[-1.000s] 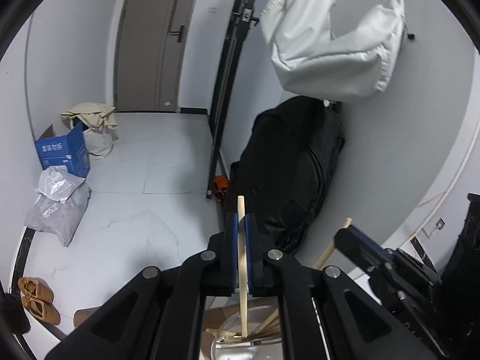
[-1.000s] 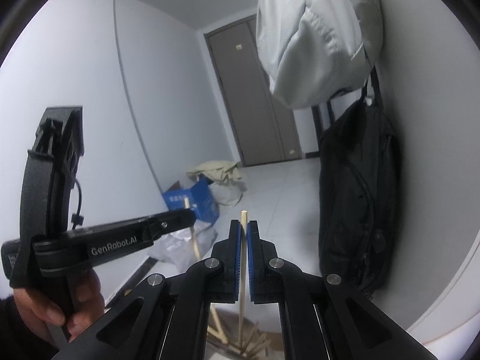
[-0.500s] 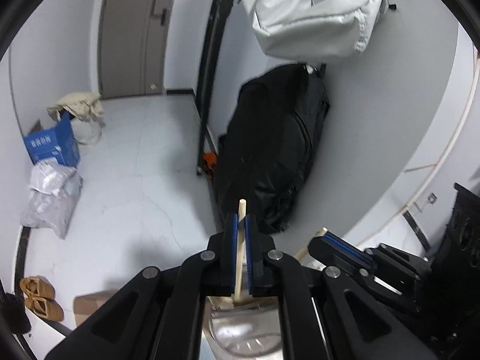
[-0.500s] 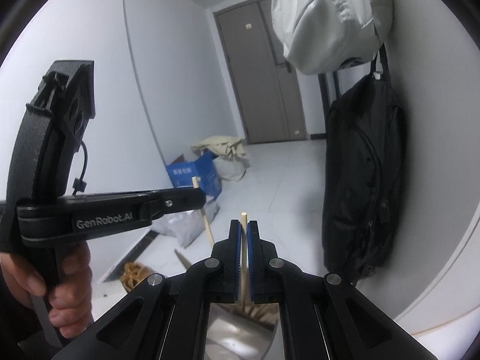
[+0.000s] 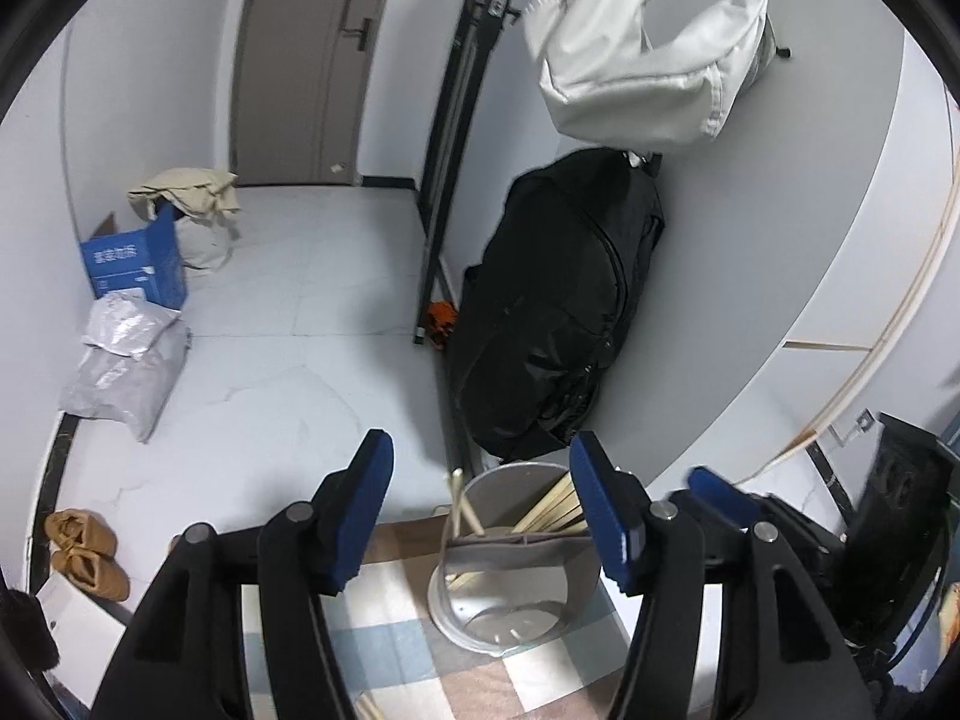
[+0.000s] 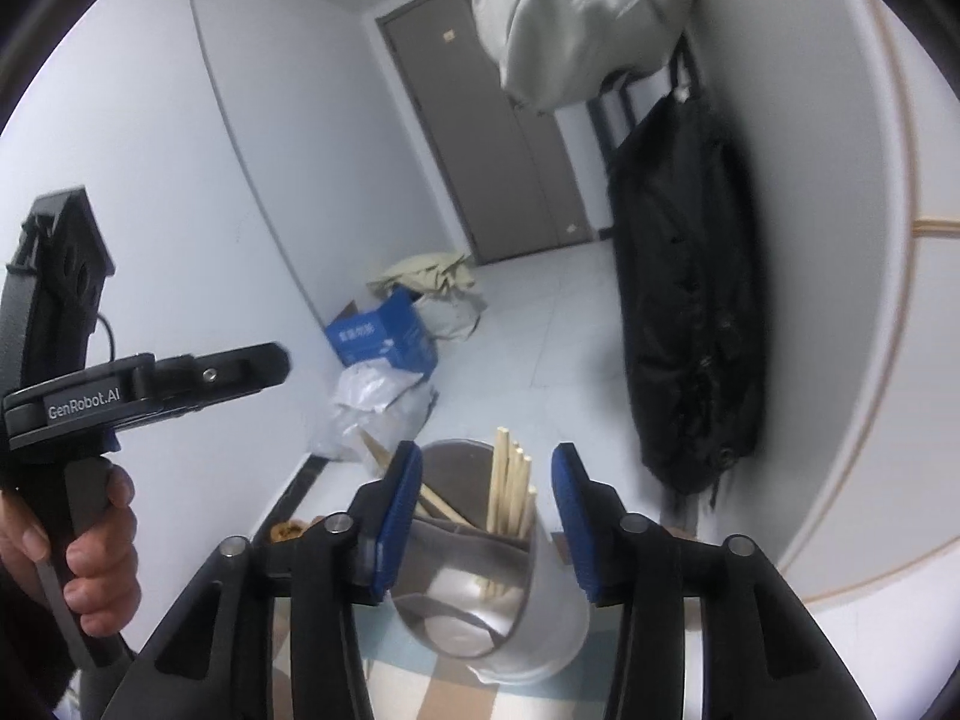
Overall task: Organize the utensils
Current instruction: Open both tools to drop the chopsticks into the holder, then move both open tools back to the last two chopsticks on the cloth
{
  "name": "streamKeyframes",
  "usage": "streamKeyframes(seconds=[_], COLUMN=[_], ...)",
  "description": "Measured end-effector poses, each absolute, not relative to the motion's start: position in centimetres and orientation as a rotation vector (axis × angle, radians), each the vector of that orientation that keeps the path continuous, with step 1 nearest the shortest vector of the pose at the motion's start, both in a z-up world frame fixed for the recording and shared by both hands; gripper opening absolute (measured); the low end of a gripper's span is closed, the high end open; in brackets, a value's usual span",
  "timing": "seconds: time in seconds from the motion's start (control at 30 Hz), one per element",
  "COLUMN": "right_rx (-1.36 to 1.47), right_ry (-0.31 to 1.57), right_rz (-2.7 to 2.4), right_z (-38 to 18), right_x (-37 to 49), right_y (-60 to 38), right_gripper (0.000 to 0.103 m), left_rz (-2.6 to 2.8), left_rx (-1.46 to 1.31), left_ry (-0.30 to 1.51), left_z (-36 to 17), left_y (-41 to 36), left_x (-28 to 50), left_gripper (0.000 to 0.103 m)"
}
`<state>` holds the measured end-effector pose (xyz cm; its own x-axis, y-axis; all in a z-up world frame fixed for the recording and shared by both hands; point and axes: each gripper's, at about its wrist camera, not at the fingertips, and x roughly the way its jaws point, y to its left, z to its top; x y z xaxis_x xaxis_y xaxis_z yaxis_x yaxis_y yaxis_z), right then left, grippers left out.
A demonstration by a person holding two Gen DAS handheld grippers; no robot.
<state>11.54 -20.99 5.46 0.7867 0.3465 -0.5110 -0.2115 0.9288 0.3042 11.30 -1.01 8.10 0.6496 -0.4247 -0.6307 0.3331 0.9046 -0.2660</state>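
Note:
A shiny metal utensil holder (image 5: 558, 594) with a grey divider stands on a checked cloth (image 5: 396, 630). Wooden chopsticks (image 5: 552, 504) lean inside it, and one chopstick (image 5: 462, 504) sticks up on its left side. My left gripper (image 5: 483, 456) hangs above the holder, jaws opening, with nothing pressed between the blue pads. My right gripper (image 6: 486, 450) is over the same holder (image 6: 540, 618), jaws opening too, and the chopsticks (image 6: 510, 480) stand free between its fingers. The right gripper (image 5: 720, 489) shows at the right of the left wrist view. A hand holds the left gripper (image 6: 264, 360) at the left of the right wrist view.
A black bag (image 5: 558, 312) leans on the wall behind the holder, under a hanging white jacket (image 5: 636, 60). On the floor are a blue box (image 5: 135, 264), grey plastic bags (image 5: 126, 366) and brown shoes (image 5: 84, 552). A dark device (image 5: 900, 516) stands at the right.
Both grippers were shut on an upright chopstick each; both now stand open with those chopsticks let go into the holder. Both views have moved closer over the holder.

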Motion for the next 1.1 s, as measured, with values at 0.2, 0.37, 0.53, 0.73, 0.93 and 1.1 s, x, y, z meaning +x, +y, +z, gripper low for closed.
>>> streamKeyframes(seconds=[0.2, 0.37, 0.53, 0.73, 0.93, 1.1], right_rx=[0.226, 0.204, 0.157, 0.145, 0.142, 0.145], right_ry=[0.543, 0.491, 0.458, 0.450, 0.455, 0.464], right_rz=[0.316, 0.357, 0.401, 0.414, 0.409, 0.408], right_z=[7.8, 9.6, 10.4, 10.4, 9.5, 7.9], right_x=[8.2, 5.1, 2.1, -0.8, -2.9, -4.7], right_y=[-20.8, -19.5, -17.5, -16.4, -15.8, -15.3], right_gripper=[0.059, 0.075, 0.079, 0.083, 0.086, 0.096], left_rz=[-0.354, -0.306, -0.276, -0.266, -0.245, -0.234], left_rx=[-0.143, -0.144, -0.131, -0.123, -0.120, -0.131], left_ry=[0.710, 0.681, 0.641, 0.620, 0.597, 0.595], left_z=[9.0, 9.6, 9.9, 9.7, 8.8, 6.8], left_y=[0.0, 0.6, 0.8, 1.4, 2.2, 2.8], left_x=[8.9, 6.4, 3.9, 1.4, -0.8, -1.8], left_gripper=[0.070, 0.076, 0.083, 0.090, 0.096, 0.098])
